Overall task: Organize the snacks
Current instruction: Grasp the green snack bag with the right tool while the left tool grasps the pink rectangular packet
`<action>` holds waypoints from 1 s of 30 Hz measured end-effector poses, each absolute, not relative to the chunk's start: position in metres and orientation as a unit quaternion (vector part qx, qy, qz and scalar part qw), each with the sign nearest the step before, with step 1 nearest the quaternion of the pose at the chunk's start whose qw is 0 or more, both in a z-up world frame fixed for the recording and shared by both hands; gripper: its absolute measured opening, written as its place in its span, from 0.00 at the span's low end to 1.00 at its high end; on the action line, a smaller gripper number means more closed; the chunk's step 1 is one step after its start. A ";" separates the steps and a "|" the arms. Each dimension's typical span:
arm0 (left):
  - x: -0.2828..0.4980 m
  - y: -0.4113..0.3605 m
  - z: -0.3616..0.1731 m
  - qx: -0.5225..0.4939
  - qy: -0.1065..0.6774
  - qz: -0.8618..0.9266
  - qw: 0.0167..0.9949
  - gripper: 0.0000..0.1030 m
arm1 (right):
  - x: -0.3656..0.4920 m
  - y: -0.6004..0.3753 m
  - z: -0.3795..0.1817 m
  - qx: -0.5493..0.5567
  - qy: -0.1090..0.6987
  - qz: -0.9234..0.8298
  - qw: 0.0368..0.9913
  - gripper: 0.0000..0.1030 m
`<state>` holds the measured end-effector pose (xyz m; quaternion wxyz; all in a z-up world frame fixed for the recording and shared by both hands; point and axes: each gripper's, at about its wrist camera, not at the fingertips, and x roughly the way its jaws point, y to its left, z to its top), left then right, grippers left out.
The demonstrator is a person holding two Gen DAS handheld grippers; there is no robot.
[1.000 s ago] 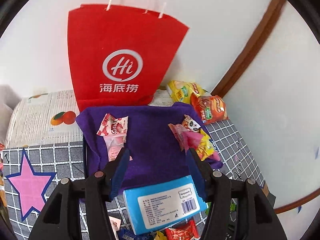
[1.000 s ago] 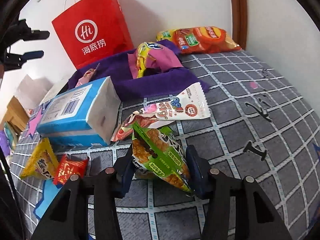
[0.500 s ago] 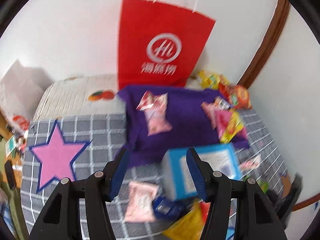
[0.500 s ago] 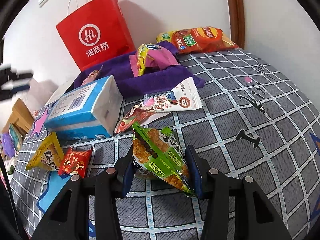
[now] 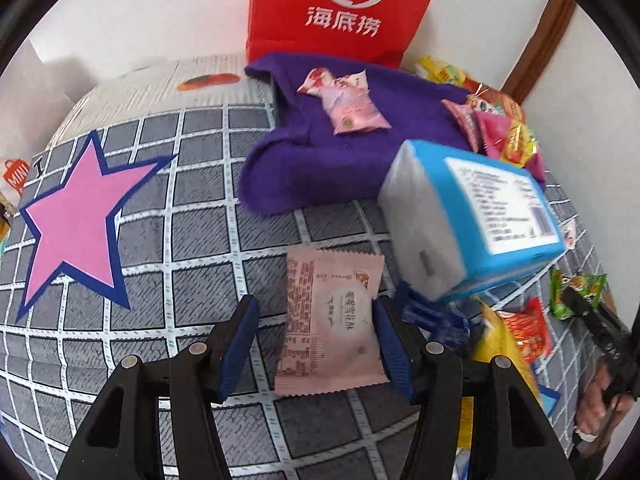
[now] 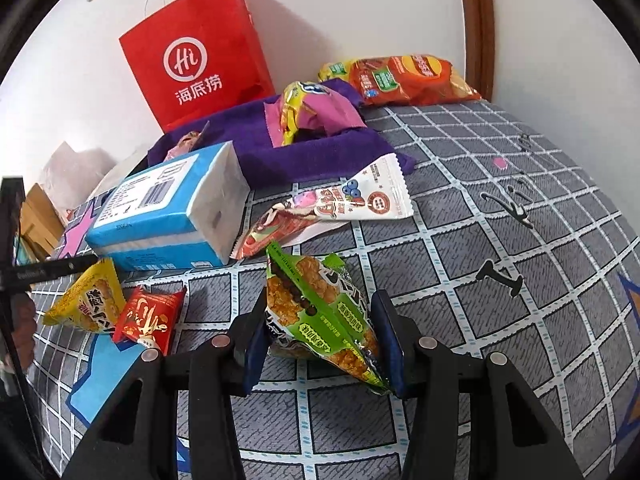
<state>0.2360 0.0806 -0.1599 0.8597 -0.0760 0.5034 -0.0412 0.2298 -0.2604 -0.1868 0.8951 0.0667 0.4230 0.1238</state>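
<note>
My left gripper is open, its fingers on either side of a pale pink snack packet that lies flat on the grey checked mat. My right gripper stands around a green snack packet, the pads against its sides. A purple cloth at the back holds a pink packet and more snacks at its right edge. In the right wrist view the cloth carries a yellow and pink packet.
A blue tissue box lies right of the left gripper; it also shows in the right wrist view. A red paper bag stands against the wall. Chip bags, a white wafer packet, and yellow and red packets lie around.
My left gripper swung left and dropped down to the mat, and now straddles the pale pink packet. My right gripper stayed around the green packet and barely moved.
</note>
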 end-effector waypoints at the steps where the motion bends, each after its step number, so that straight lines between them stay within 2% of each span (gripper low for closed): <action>1: 0.235 0.080 -0.159 -0.071 0.503 -0.041 0.861 0.55 | 0.231 -0.260 -0.187 0.066 0.423 0.124 0.895 0.47; 8: 0.225 0.059 -0.165 0.005 0.490 -0.021 0.871 0.58 | 0.234 -0.248 -0.191 0.032 0.436 0.115 0.892 0.51; 13: 0.225 0.058 -0.168 0.001 0.468 -0.015 0.883 0.69 | 0.235 -0.249 -0.191 0.031 0.437 0.117 0.891 0.51; 21: 0.225 0.057 -0.169 -0.006 0.453 -0.009 0.891 0.72 | 0.236 -0.245 -0.192 0.022 0.439 0.119 0.890 0.55; 23: 0.225 0.057 -0.169 -0.009 0.452 -0.008 0.892 0.72 | 0.236 -0.243 -0.193 0.018 0.441 0.120 0.889 0.58; 28: 0.226 0.060 -0.169 -0.022 0.450 -0.009 0.893 0.70 | 0.236 -0.245 -0.192 0.024 0.440 0.126 0.889 0.58; 29: 0.225 0.061 -0.169 -0.021 0.449 -0.003 0.893 0.67 | 0.236 -0.246 -0.192 0.027 0.440 0.127 0.889 0.58; 30: 0.224 0.062 -0.169 -0.021 0.446 0.005 0.895 0.53 | 0.235 -0.247 -0.192 0.029 0.439 0.127 0.889 0.58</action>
